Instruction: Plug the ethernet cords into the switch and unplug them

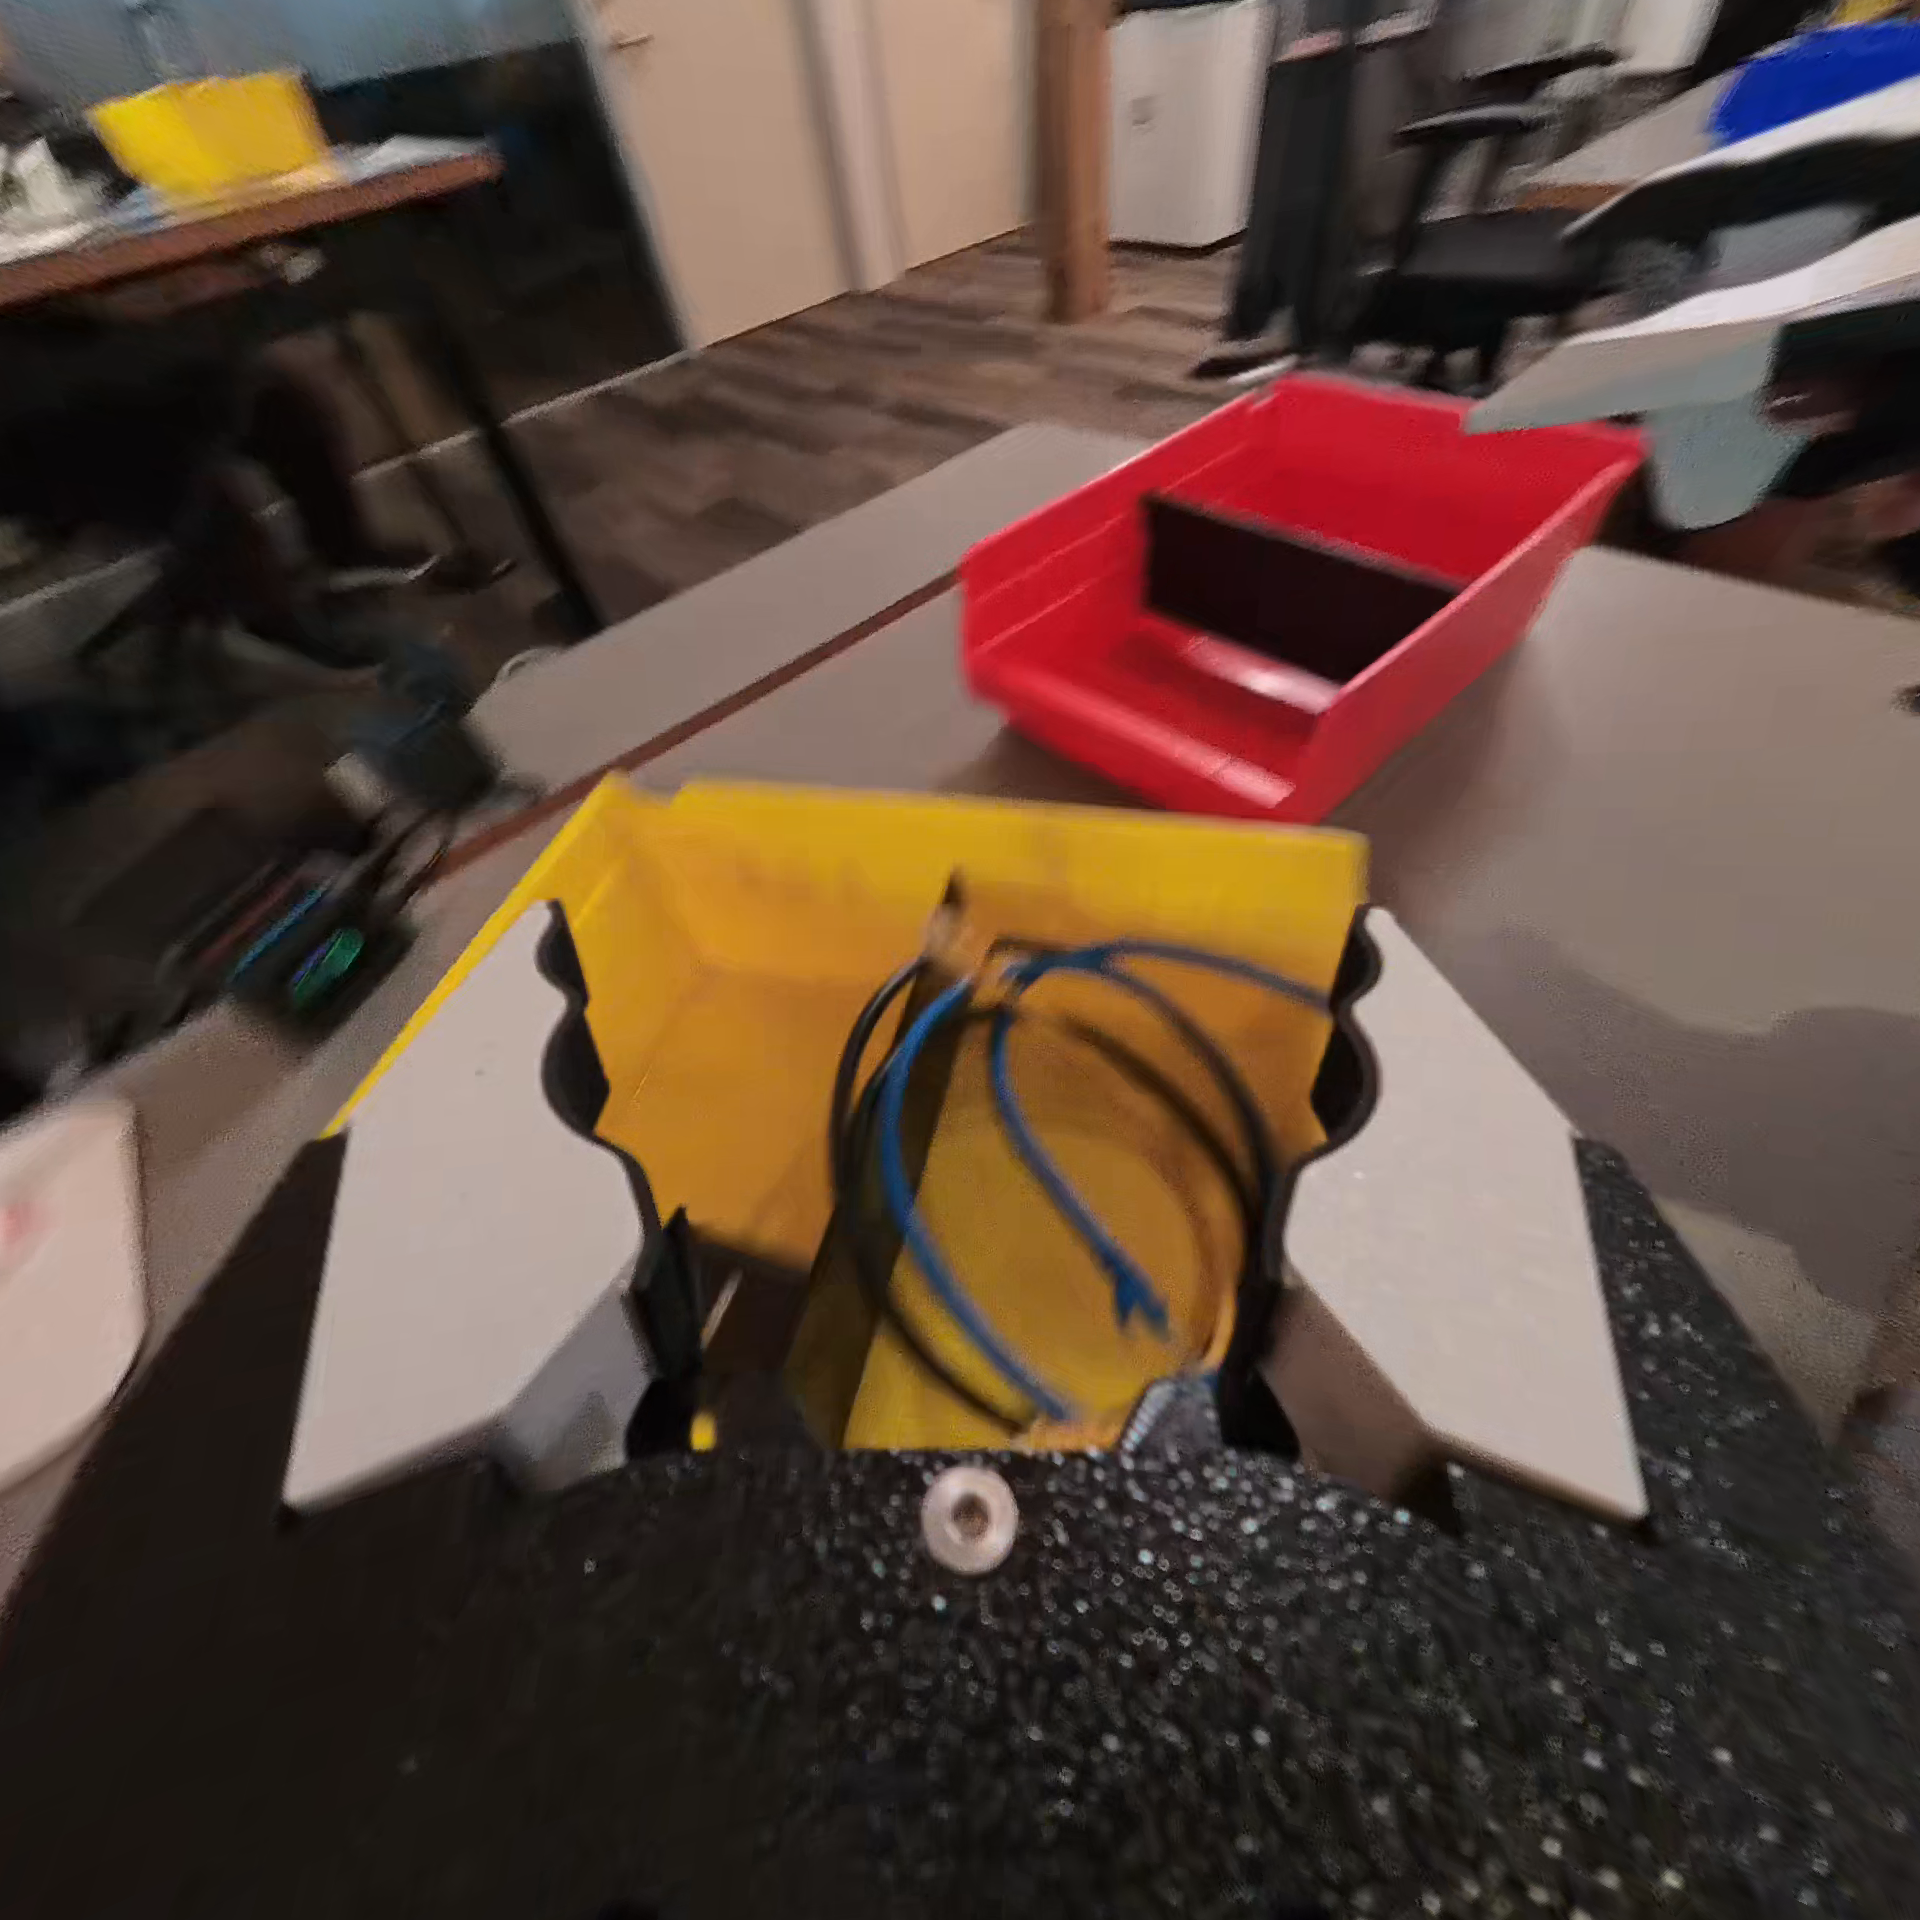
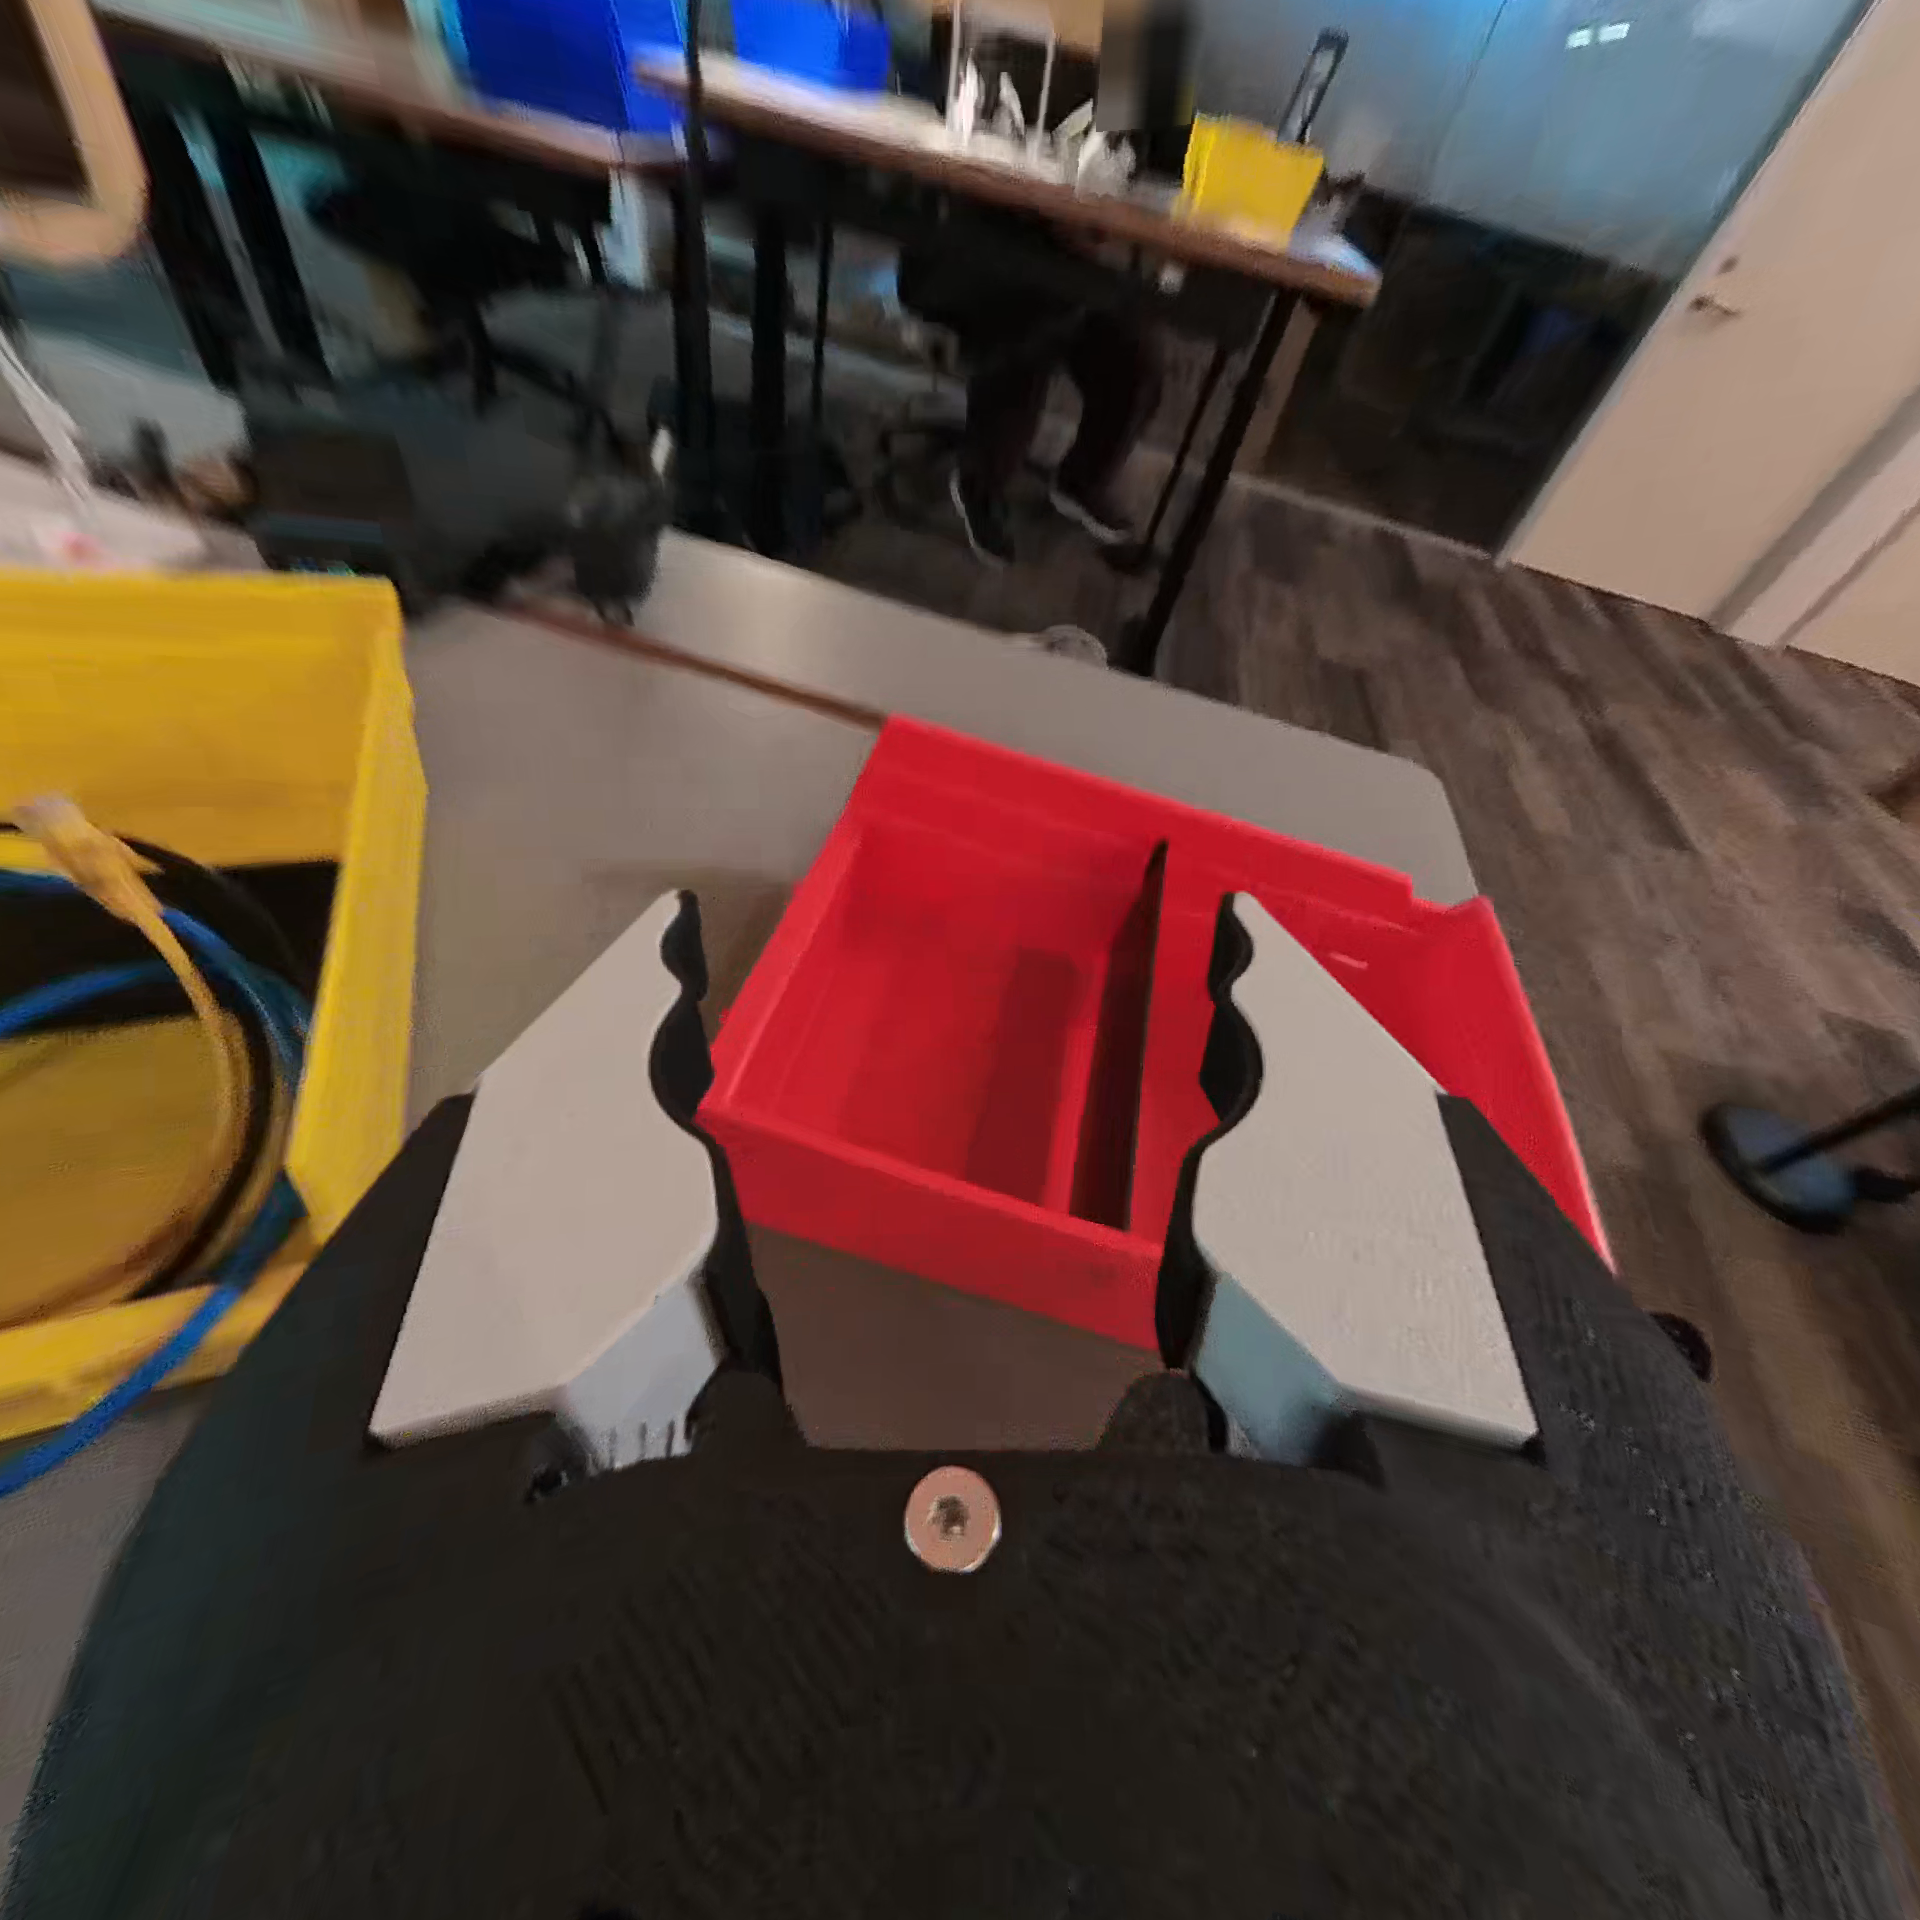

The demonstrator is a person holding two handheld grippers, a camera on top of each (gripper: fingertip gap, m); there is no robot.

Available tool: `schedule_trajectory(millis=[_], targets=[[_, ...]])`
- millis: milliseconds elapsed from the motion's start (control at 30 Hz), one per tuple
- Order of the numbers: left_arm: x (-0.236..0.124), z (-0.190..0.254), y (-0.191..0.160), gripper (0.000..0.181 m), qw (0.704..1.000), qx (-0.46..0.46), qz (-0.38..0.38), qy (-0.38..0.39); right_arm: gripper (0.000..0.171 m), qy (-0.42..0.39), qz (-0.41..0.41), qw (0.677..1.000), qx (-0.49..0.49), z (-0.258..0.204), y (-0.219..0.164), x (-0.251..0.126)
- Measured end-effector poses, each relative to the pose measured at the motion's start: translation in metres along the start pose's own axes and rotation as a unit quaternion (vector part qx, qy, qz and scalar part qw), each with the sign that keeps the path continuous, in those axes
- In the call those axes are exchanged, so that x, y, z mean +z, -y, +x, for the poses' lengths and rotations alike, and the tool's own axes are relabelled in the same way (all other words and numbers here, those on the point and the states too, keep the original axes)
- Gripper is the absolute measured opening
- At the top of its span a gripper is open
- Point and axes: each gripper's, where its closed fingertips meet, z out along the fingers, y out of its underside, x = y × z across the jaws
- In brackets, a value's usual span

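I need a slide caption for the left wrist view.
Open left gripper above yellow bin of coiled ethernet cords.

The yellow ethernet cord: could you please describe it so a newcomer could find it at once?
On the grey table, find the yellow plastic bin left of the red plastic bin. The yellow ethernet cord arches over coiled blue and black cords, the only one matching the bin.

Carrying, on a grey table point(image 2: 582, 748) with a rounded far corner, a yellow bin point(image 2: 353, 935) at left and a red divided bin point(image 2: 935, 1236) to its right, standing apart.
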Motion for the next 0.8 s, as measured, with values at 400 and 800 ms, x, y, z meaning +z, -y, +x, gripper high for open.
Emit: schedule_trajectory(millis=[400, 800], targets=[[-0.025, -0.016, -0.099, 0.152, 0.992, -0.091, -0.088, 0.024, 0.111, -0.104, -0.175, 0.978, -0.047, -0.027, -0.084, 0.055], [-0.041, -0.049, -0.126, 0.145, 0.983, -0.09, -0.146, 0.066, 0.101, -0.227, -0.228, 0.946, 0.044, 0.05, -0.139, -0.048]])
